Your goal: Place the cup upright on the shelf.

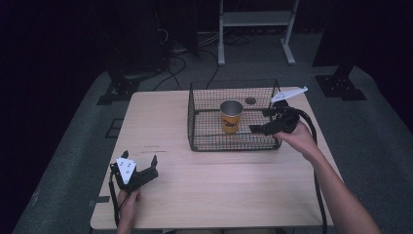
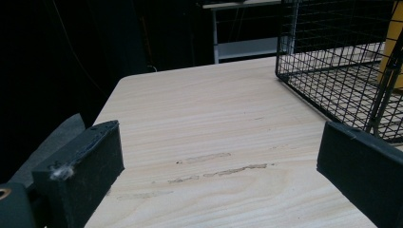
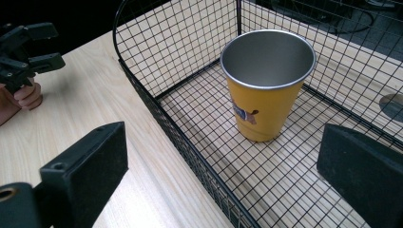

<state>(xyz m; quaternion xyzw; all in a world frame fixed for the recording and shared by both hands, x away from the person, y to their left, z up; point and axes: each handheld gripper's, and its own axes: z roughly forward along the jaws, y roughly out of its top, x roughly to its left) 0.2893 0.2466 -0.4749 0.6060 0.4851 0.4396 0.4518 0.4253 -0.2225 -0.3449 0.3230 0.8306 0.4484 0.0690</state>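
High view: the right forearm comes in from the near right corner and runs up and left across the table [image 1: 204, 195], the hand wrapped round the right gripper [image 1: 265, 122] at the right wall of the wire basket [image 1: 195, 122]. That gripper is level with the rim and points left, into the basket, towards the cup [image 1: 231, 117]. Its jaws are spread wide and grasp nothing; in the right gripper view one jaw sits over the bare table outside the near wall and the other over the basket floor, with the cup standing well apart between and beyond them.

The cup [image 3: 266, 85] is inside the basket, about the middle of its floor, clear of every wall. It stands upright, long axis vertical, open mouth up, narrower base down on the mesh. Yellow outside, bare metal inside, with a small print on the side facing the right gripper.

The left hand holds the left gripper [image 1: 139, 168] low at the near left of the table, well apart from the basket, pointing far and right. Its jaws are also released, wide apart over bare wood, as the left gripper view shows, with the basket's corner [image 2: 332, 57] at the far right
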